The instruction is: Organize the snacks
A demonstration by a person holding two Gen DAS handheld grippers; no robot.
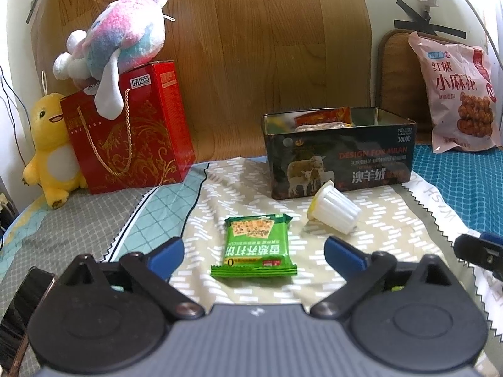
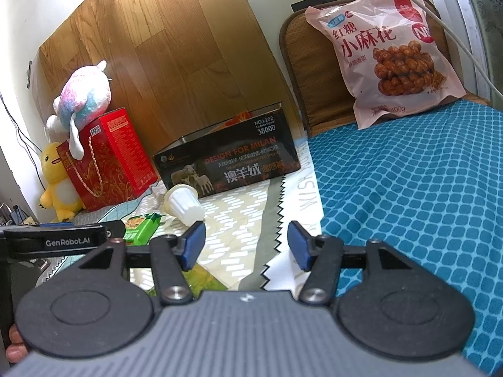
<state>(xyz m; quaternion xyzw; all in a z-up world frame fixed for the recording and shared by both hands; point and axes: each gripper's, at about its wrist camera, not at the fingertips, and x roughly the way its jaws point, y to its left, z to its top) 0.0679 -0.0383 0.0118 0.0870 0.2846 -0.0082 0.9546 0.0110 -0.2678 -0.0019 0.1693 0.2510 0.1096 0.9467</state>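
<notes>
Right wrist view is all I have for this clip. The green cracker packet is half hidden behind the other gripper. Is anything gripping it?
Observer: No. In the left wrist view the green cracker packet lies flat on the patterned cloth, between the open fingers of the left gripper, untouched.
Reviewer: Is the dark metal tin with sheep on it empty?
Observer: No. The dark metal tin already holds snacks; an orange-red packet shows above its rim.
Reviewer: Does the white ribbed jelly cup touch the tin?
Observer: The white ribbed jelly cup lies on its side just in front of it; I cannot tell whether they touch.
</notes>
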